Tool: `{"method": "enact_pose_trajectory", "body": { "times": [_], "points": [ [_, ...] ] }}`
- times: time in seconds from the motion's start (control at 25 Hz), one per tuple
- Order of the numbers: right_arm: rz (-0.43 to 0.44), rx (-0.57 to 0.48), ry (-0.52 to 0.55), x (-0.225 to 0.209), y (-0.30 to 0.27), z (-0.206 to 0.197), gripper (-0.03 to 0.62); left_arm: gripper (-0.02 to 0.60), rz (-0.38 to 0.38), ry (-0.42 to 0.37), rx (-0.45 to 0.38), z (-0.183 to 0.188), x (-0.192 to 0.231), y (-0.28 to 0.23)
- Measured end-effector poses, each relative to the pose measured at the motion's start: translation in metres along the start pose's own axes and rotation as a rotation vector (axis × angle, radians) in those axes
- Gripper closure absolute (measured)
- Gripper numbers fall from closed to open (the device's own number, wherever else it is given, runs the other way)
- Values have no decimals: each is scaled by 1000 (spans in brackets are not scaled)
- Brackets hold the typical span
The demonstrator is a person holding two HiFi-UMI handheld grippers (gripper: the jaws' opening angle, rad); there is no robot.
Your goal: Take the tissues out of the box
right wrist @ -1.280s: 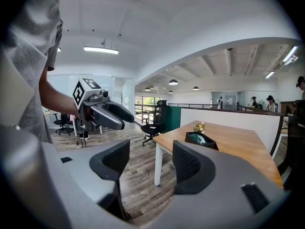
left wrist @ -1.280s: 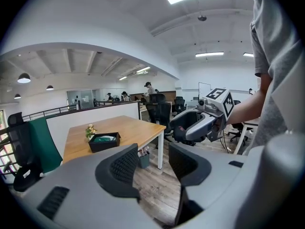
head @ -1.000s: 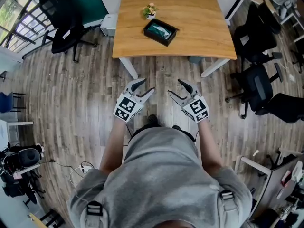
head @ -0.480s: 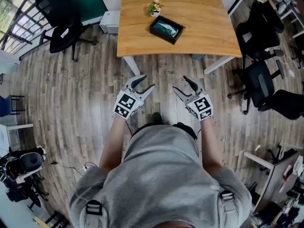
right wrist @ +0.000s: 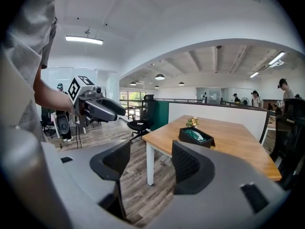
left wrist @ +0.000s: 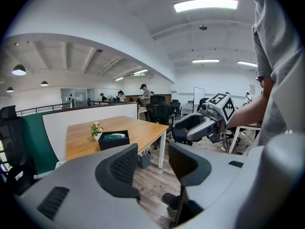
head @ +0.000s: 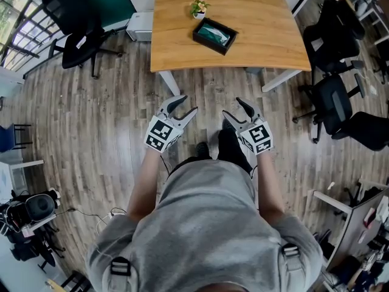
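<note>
Tissue box (head: 209, 45): black and open-topped, it sits on the wooden tabletop (head: 261, 23) just beside a small potted plant (head: 199, 8), well apart from both grippers.
Tissues (head: 214, 36): a pale teal-and-white wad shows inside the box. It is probably very light, soft and easy to tear.
Where to take hold: pinch the raised middle of the top sheet. The box looks light and may lift with it, so steady a wall.
Left gripper (head: 184, 107): held low before the person's body, over the wood floor, aimed at the table. Its fingers (left wrist: 125, 165) are spread with nothing between them.
Right gripper (head: 234, 111): level with the left and aimed the same way. Its fingers (right wrist: 188, 166) are parted and empty.
Stage: judged as approach, nothing touched yet.
</note>
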State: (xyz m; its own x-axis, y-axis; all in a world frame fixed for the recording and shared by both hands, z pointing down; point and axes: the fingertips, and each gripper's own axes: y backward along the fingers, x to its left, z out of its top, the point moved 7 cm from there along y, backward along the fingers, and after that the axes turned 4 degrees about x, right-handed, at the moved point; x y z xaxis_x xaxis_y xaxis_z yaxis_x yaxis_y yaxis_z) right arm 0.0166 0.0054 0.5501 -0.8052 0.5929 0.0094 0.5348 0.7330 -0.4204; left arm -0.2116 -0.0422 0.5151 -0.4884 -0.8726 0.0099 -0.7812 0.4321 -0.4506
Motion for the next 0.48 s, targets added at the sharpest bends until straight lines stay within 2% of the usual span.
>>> {"method": "enact_pose_trajectory", "body": {
  "times": [0.48],
  "points": [
    [27, -15, 13, -30, -33, 10, 316, 364, 29, -3, -1, 8, 23, -16]
  ]
}}
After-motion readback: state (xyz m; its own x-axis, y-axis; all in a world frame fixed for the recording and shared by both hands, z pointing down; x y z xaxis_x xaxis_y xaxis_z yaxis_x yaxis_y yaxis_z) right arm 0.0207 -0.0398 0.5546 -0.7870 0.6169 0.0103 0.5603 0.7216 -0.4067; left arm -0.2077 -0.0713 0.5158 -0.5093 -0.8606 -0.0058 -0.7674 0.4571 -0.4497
